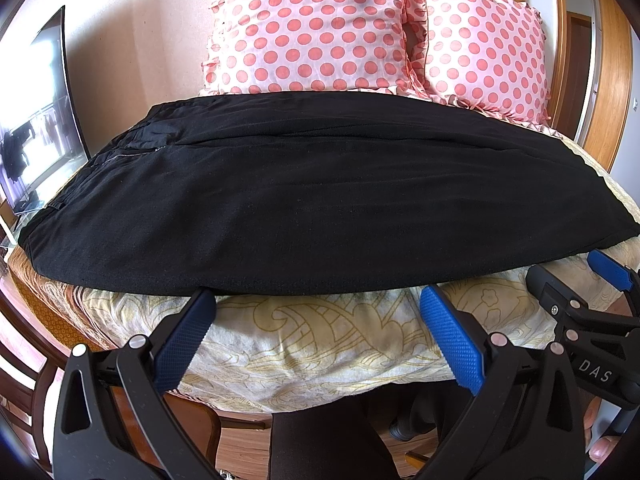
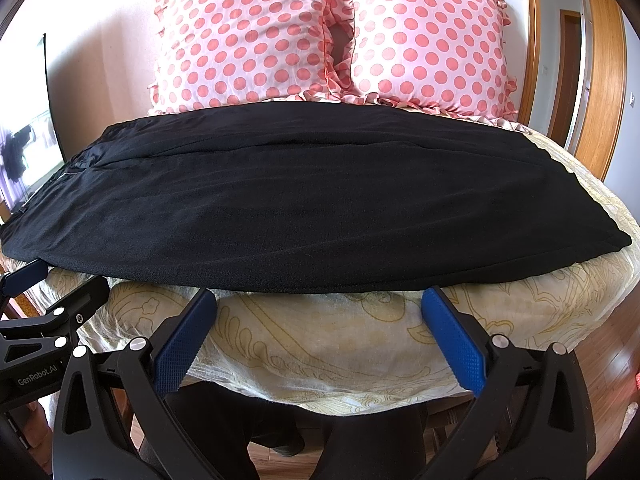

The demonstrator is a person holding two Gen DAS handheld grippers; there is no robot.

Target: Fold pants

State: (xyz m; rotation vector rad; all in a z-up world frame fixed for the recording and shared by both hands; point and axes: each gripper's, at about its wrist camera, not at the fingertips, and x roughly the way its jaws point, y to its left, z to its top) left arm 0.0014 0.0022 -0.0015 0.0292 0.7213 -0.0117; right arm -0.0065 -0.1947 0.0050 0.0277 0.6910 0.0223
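Black pants [image 1: 304, 192] lie flat across the cream patterned cloth [image 1: 320, 340], legs folded together lengthwise, waistband and zipper at the left [image 1: 132, 148], hems at the right. They also show in the right wrist view [image 2: 304, 208]. My left gripper [image 1: 320, 304] is open and empty, its blue fingertips just short of the pants' near edge. My right gripper [image 2: 320, 304] is open and empty, also at the near edge. The right gripper shows at the right of the left wrist view [image 1: 600, 280]; the left gripper shows at the left of the right wrist view [image 2: 32, 280].
Two pink polka-dot pillows [image 2: 256, 36] [image 2: 428, 36] stand behind the pants. A mirror [image 1: 44, 112] leans at the left. A wooden door frame [image 2: 612, 72] is at the right. The person's dark legs [image 2: 280, 432] are below the cloth's front edge.
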